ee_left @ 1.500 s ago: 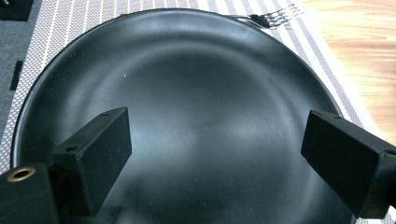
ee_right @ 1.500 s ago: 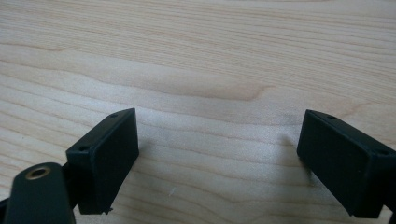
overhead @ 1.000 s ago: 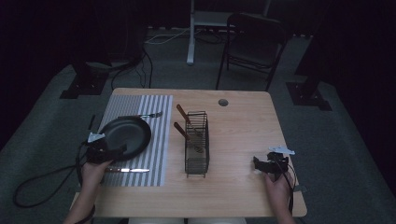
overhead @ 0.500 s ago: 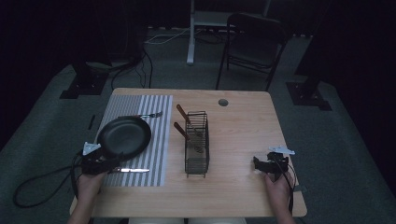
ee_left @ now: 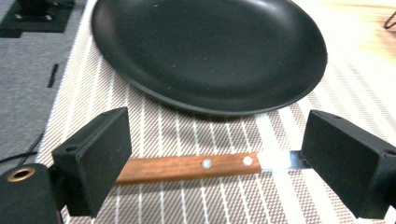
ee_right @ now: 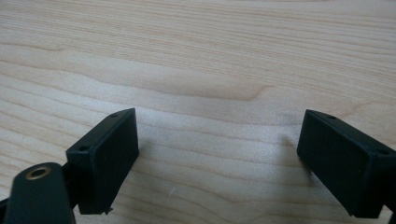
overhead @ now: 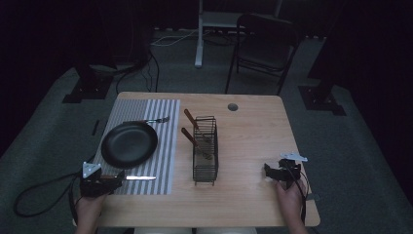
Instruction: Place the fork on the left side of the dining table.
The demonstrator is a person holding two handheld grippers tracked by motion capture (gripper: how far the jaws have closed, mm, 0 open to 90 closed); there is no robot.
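Observation:
A knife lies on the striped placemat near its front edge, with its wooden handle and steel blade pointing right. My left gripper sits at the mat's front left corner. Its jaws stand open on either side of the knife, and the pads are not pressing on it. Just beyond it is a black plate, which lies on the mat's left half. My right gripper rests open near the table's front right, with bare wood between its jaws.
A fork lies on the mat behind the plate. A black wire basket stands mid-table with two wooden-handled utensils leaning in it. The table has a round cable hole at the back. A chair stands beyond the table.
My left gripper has drawn back from the plate's near left rim toward the table's front edge and now brackets the knife handle. The right gripper has not moved.

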